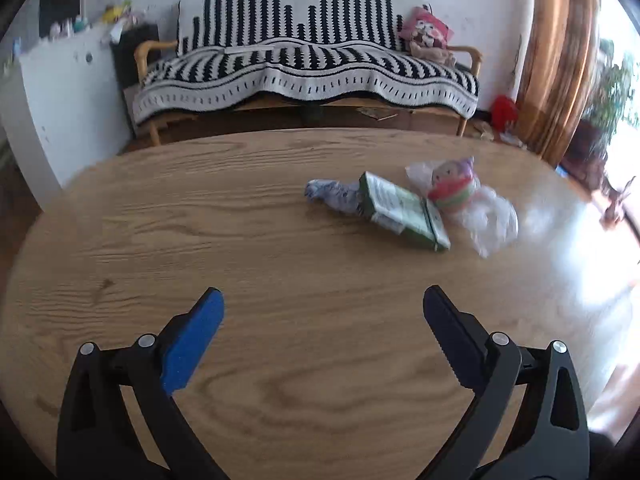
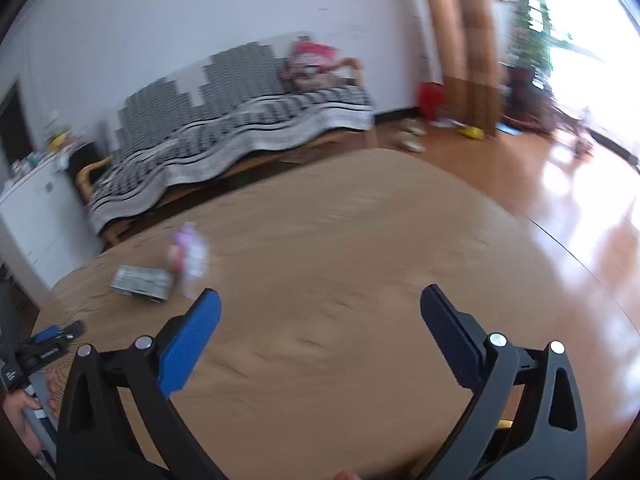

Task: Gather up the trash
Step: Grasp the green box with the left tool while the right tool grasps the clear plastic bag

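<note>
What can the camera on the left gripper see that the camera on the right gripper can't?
Only the left wrist view shows the crumpled blue-and-white wrapper lying against the green carton.

Only the right wrist view shows the other gripper at its left edge, and the slippers on the floor.

Both show the wooden table, the green carton, the clear plastic bag with something colourful inside, and the striped sofa. Each camera sees its own gripper open and empty: left, right.
</note>
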Tool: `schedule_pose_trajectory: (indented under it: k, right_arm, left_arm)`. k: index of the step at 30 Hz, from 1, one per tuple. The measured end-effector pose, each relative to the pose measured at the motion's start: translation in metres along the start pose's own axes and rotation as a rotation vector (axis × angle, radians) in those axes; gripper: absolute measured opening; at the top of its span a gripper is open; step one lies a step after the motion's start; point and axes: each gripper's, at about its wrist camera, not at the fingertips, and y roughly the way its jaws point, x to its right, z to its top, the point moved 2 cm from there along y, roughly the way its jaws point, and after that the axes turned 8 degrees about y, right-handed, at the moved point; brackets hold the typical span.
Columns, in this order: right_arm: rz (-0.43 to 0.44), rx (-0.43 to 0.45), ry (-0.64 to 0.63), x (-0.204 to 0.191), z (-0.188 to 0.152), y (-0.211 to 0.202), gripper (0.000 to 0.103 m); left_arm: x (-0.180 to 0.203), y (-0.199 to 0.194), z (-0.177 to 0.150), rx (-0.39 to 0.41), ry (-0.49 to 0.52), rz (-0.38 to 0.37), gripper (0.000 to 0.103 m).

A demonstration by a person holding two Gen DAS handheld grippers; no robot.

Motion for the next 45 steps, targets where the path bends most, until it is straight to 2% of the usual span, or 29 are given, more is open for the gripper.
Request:
schedule_pose_trajectory:
  k: [4,6,9,12,16,18,24,25,27,28,29,31,33,34,39,45]
  right_arm:
    - [0.01,-0.072,-0.075,-0.061,0.002,0.081,0.097]
    - [0.03,-0.104,-0.101,-0.079,-0.003,0.111,0.097]
    - [0.096,-0.152,-0.104,-0.094,-0.007,0.141,0.097]
    - [0.124,-0.18,-0.106,-0.109,-0.007,0.165,0.097]
    - [0.107,-0.203,-0.135,-0.122,-0.002,0.185,0.097]
    - [0.105,-0.202,-0.141,-0.126,-0.003,0.195,0.097]
    - [0.096,-0.251,-0.074,-0.114,-0.002,0.221,0.097]
    - [0.104,-0.252,-0.063,-0.114,-0.001,0.222,0.096]
    - [0.142,-0.264,-0.037,-0.115,-0.001,0.224,0.083]
    - [0.163,-0.294,-0.022,-0.117,-0.002,0.226,0.048]
    - [0.182,-0.317,-0.01,-0.117,-0.004,0.228,0.023]
    - [0.187,-0.327,0.013,-0.117,-0.005,0.225,0.023]
    - [0.189,-0.308,0.015,-0.116,-0.004,0.217,0.021]
    - [0.189,-0.291,0.019,-0.116,-0.002,0.212,0.021]
    - [0.166,-0.189,0.043,-0.107,0.006,0.183,0.021]
    - [0.146,-0.011,-0.004,-0.105,0.022,0.142,0.021]
  left_arm:
    - [0.01,0.035,0.02,0.024,-0.006,-0.081,0.097]
    - [0.016,0.058,0.028,0.011,0.002,-0.117,0.097]
    - [0.023,0.083,0.034,0.006,0.008,-0.127,0.097]
    - [0.028,0.103,0.04,-0.011,0.012,-0.129,0.097]
    - [0.034,0.116,0.047,-0.015,0.024,-0.133,0.097]
    - [0.037,0.124,0.048,-0.028,0.033,-0.107,0.096]
    - [0.032,0.13,0.047,-0.053,0.008,-0.145,0.095]
    - [0.032,0.13,0.046,-0.053,0.011,-0.153,0.09]
    - [0.035,0.129,0.046,-0.044,0.012,-0.201,0.06]
    - [0.035,0.128,0.045,-0.033,0.005,-0.226,0.05]
    - [0.036,0.126,0.045,-0.02,-0.002,-0.248,0.037]
    - [0.037,0.121,0.044,-0.004,-0.023,-0.267,0.028]
    - [0.037,0.113,0.045,0.009,-0.035,-0.297,0.012]
    - [0.038,0.108,0.047,0.018,-0.027,-0.299,0.01]
    - [0.033,0.088,0.042,0.023,-0.029,-0.323,0.01]
    - [0.029,0.075,0.032,0.01,-0.034,-0.346,0.01]
